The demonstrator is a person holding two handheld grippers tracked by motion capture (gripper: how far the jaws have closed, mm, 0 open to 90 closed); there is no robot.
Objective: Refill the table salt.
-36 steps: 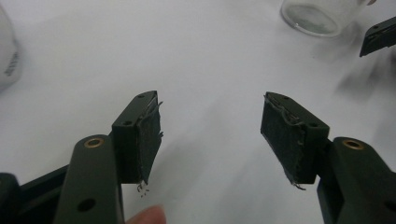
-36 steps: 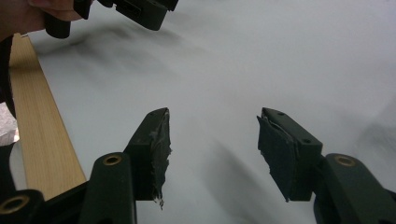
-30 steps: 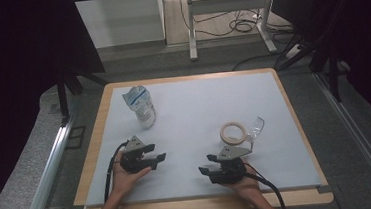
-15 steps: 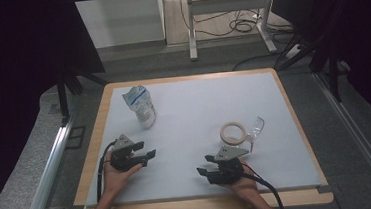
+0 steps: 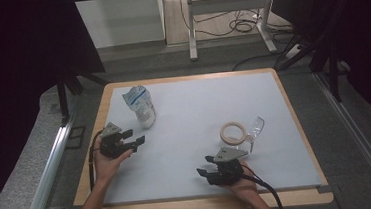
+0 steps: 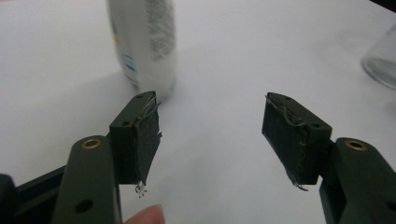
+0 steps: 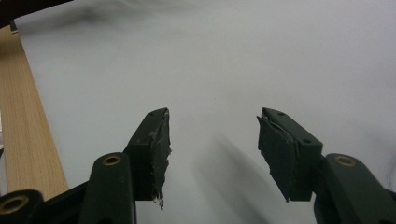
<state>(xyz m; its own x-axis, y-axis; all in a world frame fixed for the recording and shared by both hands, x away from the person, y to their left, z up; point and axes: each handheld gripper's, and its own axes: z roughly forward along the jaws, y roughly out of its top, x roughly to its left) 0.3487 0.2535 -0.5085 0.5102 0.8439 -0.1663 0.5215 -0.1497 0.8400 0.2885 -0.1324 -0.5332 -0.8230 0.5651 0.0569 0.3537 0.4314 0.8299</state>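
Observation:
A crumpled plastic bottle (image 5: 141, 105) with a white label stands at the back left of the white mat (image 5: 199, 108). My left gripper (image 5: 137, 142) hovers in front of and left of it, jaws open and empty. In the left gripper view the bottle (image 6: 144, 42) rises just beyond the left gripper (image 6: 210, 130). Near the front edge my right gripper (image 5: 204, 166) is open with nothing between its jaws and points left. In the right gripper view the right gripper (image 7: 212, 149) has bare mat ahead of it.
A roll of tape (image 5: 232, 132) lies right of centre, with a clear glass (image 5: 255, 128) on its side against it; the glass (image 6: 380, 65) shows at the right edge of the left gripper view. The table's wooden rim (image 7: 23, 130) borders the mat.
My left gripper has moved left and away from the person, closer to the bottle. The right gripper has stayed put.

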